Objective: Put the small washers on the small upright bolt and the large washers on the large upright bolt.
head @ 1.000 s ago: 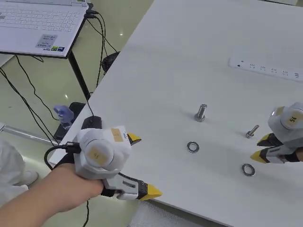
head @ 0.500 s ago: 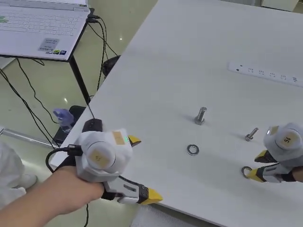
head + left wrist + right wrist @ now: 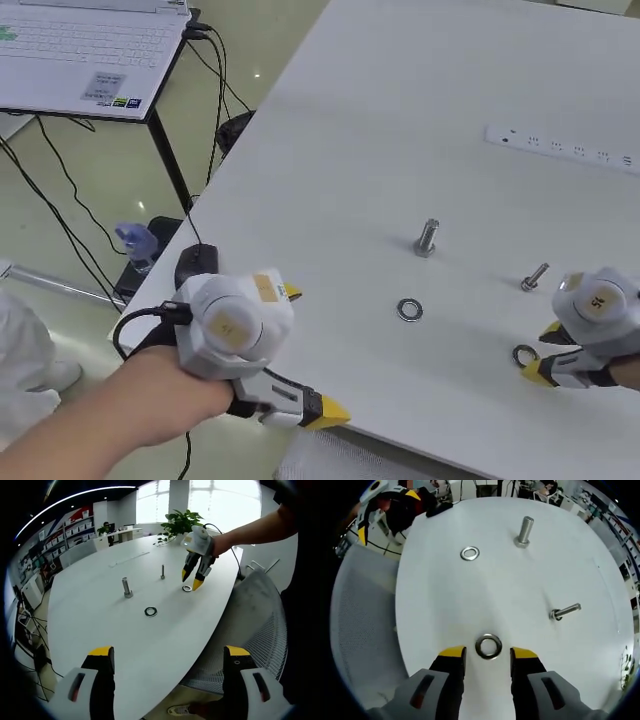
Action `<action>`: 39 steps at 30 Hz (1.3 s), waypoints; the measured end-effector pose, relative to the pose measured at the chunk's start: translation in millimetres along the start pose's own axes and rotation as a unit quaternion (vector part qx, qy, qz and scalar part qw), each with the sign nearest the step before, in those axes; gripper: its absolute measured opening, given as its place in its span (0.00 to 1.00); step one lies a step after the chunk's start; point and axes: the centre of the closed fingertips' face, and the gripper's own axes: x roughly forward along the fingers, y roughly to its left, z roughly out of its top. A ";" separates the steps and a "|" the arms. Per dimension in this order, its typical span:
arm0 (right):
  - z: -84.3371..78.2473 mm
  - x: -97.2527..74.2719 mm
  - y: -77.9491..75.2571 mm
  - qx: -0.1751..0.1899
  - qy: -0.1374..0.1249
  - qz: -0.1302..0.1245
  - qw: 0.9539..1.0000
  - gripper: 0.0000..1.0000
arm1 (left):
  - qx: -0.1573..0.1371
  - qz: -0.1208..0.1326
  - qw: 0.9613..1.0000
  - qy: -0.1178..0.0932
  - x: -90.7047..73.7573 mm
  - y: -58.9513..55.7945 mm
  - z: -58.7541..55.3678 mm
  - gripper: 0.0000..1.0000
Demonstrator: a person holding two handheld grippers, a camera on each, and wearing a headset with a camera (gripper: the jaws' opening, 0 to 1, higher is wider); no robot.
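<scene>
Jaws of the right gripper (image 3: 489,655) stand open and grip nothing. One washer (image 3: 488,646) lies flat on the desk (image 3: 445,605) between their yellow tips, with a sliver of bare top showing on each side of it. Ahead of those jaws and off to the right, the small bolt (image 3: 565,612) stands on its head, apart from the washer. Farther ahead and to the left a second washer (image 3: 470,553) lies flat in the open. Beyond it the large bolt (image 3: 524,531) stands upright on its head. Nothing sits between the jaws and either bolt. The left gripper (image 3: 167,652) hangs at the near edge of the desk, well apart from all of these, its jaws spread wide and empty. One of its jaws is over the white top and the other is out past the rim, over a mesh chair (image 3: 260,625). The desk top is white, smooth and broad, with plenty of bare surface around the bolts. A white power strip (image 3: 560,148) lies far beyond them. Off the desk's left edge, cables (image 3: 60,190) trail over a pale green floor (image 3: 100,190), and a laptop (image 3: 80,50) sits on a separate stand. A potted plant (image 3: 182,522) and bright windows stand past the far end.
</scene>
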 end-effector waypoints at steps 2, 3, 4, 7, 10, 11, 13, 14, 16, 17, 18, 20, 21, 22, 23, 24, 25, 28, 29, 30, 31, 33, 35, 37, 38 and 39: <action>1.4 1.2 -0.2 0.001 -0.002 0.000 1.000 0.37 | -0.001 0.000 1.000 0.000 0.2 0.5 -0.3 0.90; 1.8 1.9 0.0 0.001 -0.001 0.000 1.000 0.37 | -0.001 0.001 1.000 0.000 0.2 1.2 -0.4 0.90; 2.3 3.6 0.3 -0.001 0.001 0.000 1.000 0.37 | -0.001 0.000 1.000 0.000 0.2 1.5 -0.5 0.90; 2.5 6.7 0.4 -0.004 0.004 0.000 1.000 0.37 | 0.001 -0.001 1.000 0.001 -0.1 2.3 -0.9 0.89; 1.8 8.5 -1.7 0.000 0.007 -0.003 1.000 0.37 | 0.000 -0.001 1.000 -0.001 -0.6 2.6 -0.4 0.89; 1.1 9.0 -1.4 0.001 0.009 -0.002 1.000 0.36 | 0.001 -0.001 1.000 0.000 -0.8 3.0 -0.6 0.89; -0.4 10.0 -0.9 -0.002 0.012 -0.003 1.000 0.36 | 0.003 -0.002 1.000 0.000 -1.6 3.2 0.0 0.88; -1.1 10.5 -0.8 -0.002 0.014 -0.003 1.000 0.36 | 0.005 -0.001 1.000 -0.002 -2.3 3.7 1.0 0.88; -0.9 9.9 -0.5 0.004 0.013 0.000 1.000 0.36 | 0.004 -0.001 1.000 -0.003 -3.3 4.8 1.7 0.88; -0.9 9.9 -0.1 0.004 0.013 0.002 1.000 0.36 | 0.003 -0.001 1.000 -0.004 -3.6 5.4 1.4 0.87; -0.8 10.1 -0.1 0.005 0.013 0.002 1.000 0.36 | 0.002 -0.001 1.000 -0.004 -3.6 5.7 1.2 0.87; -1.2 10.0 0.4 0.008 0.013 0.003 1.000 0.35 | 0.003 -0.001 1.000 -0.003 -4.2 5.5 0.4 0.87; -1.5 9.9 0.7 0.007 0.013 0.003 1.000 0.34 | 0.005 -0.001 1.000 -0.002 -4.1 5.6 -0.6 0.87; -1.5 9.8 1.0 0.007 0.014 0.003 1.000 0.34 | 0.005 -0.001 1.000 -0.002 -4.3 5.6 -0.9 0.86; -2.0 9.7 1.2 0.009 0.015 0.003 1.000 0.32 | 0.003 -0.001 1.000 -0.003 -4.3 5.6 -1.7 0.86; -2.7 9.6 1.6 0.009 0.019 0.002 1.000 0.30 | 0.002 -0.001 1.000 -0.004 -4.6 5.5 -1.9 0.86; -2.9 9.6 1.6 0.009 0.020 0.002 1.000 0.30 | 0.001 -0.001 1.000 -0.004 -4.8 5.3 -2.4 0.86; -3.3 9.9 0.9 0.019 0.027 -0.001 0.999 0.25 | 0.000 -0.001 1.000 -0.001 -4.9 4.0 -5.7 0.85; -3.1 10.3 1.2 0.021 0.031 -0.002 0.999 0.25 | 0.000 -0.002 1.000 0.000 -5.0 3.3 -6.2 0.85; -2.2 11.0 1.8 0.019 0.033 -0.003 0.999 0.24 | 0.000 -0.002 1.000 -0.001 -5.2 2.8 -6.4 0.85; -2.3 11.1 1.7 0.017 0.039 -0.003 0.999 0.24 | 0.000 -0.002 1.000 -0.002 -5.2 2.5 -6.6 0.85; -1.8 11.7 0.2 0.025 0.048 -0.002 0.999 0.24 | -0.001 -0.002 1.000 -0.002 -5.4 2.4 -6.7 0.84; -1.4 12.1 0.2 0.024 0.055 -0.003 0.998 0.23 | -0.003 0.000 1.000 -0.002 -5.8 2.7 -7.1 0.84; -2.1 12.2 -0.1 0.022 0.058 -0.002 0.998 0.22 | -0.003 0.000 1.000 -0.003 -6.3 2.3 -6.5 0.84; -2.3 11.9 0.1 0.024 0.061 -0.002 0.998 0.22 | -0.003 0.000 1.000 -0.004 -6.5 1.7 -5.8 0.83; -2.2 12.0 0.4 0.024 0.062 -0.002 0.998 0.22 | -0.003 0.000 1.000 -0.004 -6.5 1.4 -5.5 0.83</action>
